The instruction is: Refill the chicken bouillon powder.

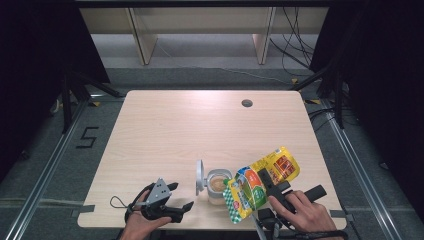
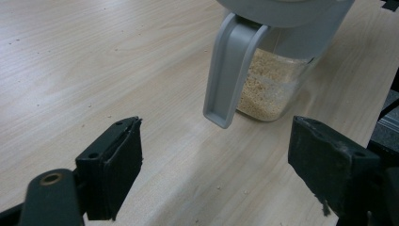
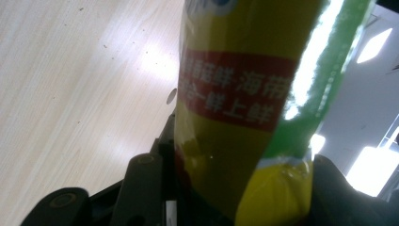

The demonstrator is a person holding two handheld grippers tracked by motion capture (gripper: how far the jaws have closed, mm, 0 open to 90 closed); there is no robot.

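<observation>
Pale wood table [image 1: 210, 125] in a dark-curtained bay, shelving beyond the far edge; all the action sits at the near edge. High view: right gripper [image 1: 267, 182] clamps a yellow-green-orange pouch [image 1: 260, 182] across its middle, pouch tilted, low end near-left and just over the jar [image 1: 218, 186], upper end far-right. Jar is clear with its grey flip lid [image 1: 200, 176] standing open on the left side, tan fill inside, roughly partway up. Left gripper [image 1: 181, 199] rests on the table left of the jar, jaws spread, holding nothing. Looks like a pour from pouch into jar; I'd keep the pouch mouth centred over the opening, tip slowly, and bring the left gripper onto the jar to steady it, since it's light and near the table edge. Left gripper view: jaws wide apart, bare wood between them, jar [image 2: 270, 80] just ahead with fine beige granules [image 2: 263, 89] in the lower part; the lid's grey tab [image 2: 230, 70] hangs down the front wall. Can't tell whether it's sugar, grain or crumbs. Right gripper view: pouch [image 3: 235, 108] pinched between the jaws, red label band with white characters, glossy film bulging; pouch contents and its mouth aren't visible here.
</observation>
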